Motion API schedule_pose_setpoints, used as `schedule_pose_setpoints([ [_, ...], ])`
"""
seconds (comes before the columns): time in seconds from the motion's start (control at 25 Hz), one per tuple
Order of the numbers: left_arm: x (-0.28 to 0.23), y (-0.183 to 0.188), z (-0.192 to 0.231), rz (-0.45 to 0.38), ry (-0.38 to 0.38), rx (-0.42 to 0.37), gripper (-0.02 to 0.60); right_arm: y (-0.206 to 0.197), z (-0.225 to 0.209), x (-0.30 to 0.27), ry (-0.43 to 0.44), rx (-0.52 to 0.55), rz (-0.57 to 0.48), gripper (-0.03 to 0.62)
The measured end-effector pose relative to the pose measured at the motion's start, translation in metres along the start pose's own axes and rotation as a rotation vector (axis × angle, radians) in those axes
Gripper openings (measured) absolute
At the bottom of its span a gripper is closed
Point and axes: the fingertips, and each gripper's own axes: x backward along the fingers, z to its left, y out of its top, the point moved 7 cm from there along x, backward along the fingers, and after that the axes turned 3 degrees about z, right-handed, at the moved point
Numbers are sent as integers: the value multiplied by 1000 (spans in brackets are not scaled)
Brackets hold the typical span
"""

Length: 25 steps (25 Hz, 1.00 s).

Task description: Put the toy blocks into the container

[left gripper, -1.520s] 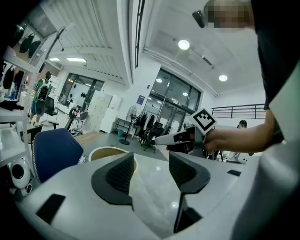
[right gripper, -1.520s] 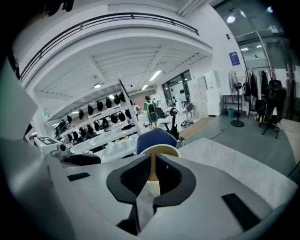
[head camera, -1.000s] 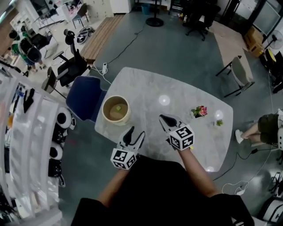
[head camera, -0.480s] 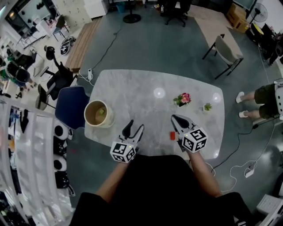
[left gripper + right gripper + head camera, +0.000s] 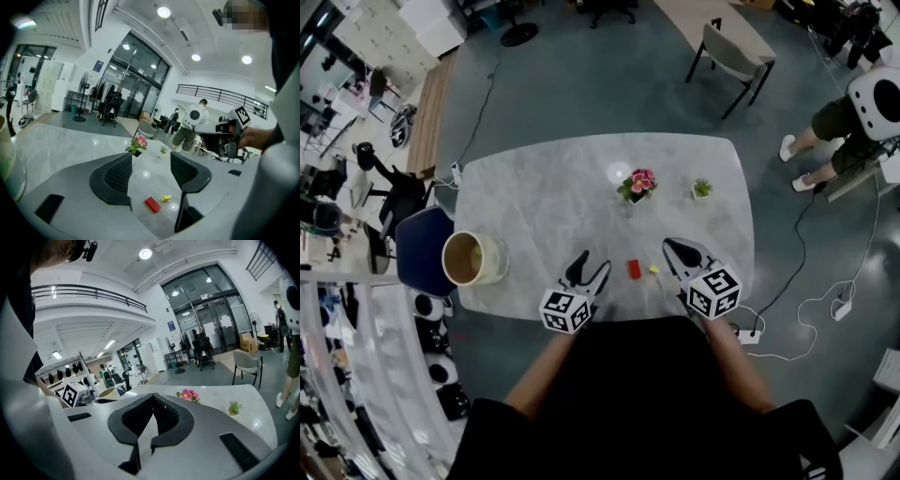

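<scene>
A red block (image 5: 634, 269) and a small yellow block (image 5: 653, 271) lie side by side on the marble table (image 5: 544, 187), near its front edge. The beige round container (image 5: 472, 259) stands at the table's left end. My left gripper (image 5: 588, 267) hovers just left of the red block; its jaws are opening, with nothing between them. In the left gripper view the red block (image 5: 152, 204) and yellow block (image 5: 166, 198) show on the table below the gap of that gripper (image 5: 151, 161). My right gripper (image 5: 672, 247) is shut and empty, right of the yellow block; its jaws (image 5: 153, 397) meet.
A pink flower pot (image 5: 638, 184) and a small green plant (image 5: 701, 189) stand at the table's far side. A blue chair (image 5: 420, 251) sits beside the container. A person (image 5: 862, 103) and a chair (image 5: 733, 52) are beyond the table, with cables on the floor (image 5: 787, 234).
The view has swung right: the container now sits farther left, and the red and yellow blocks have come into view between the grippers. Both grippers have moved away from the container.
</scene>
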Motion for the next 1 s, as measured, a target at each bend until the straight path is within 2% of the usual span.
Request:
schedule_pose_setpoints([
  [0.24,-66,-48,-43,164,-70,-31,235,-33,-50,41,-54,-65,21,0],
  [0.48,-112,-96,-72,313,-147,-10,238,-62,-81,70,-90,-109,34,0],
  [0.84,-151,-141,-86,489,-174,-7,239,-92,-108,96,-122,-154,52,0],
  [1.0,-166,-154,-81,557,-130,-1,239,-99,-117,104,-141,-168,55,0],
])
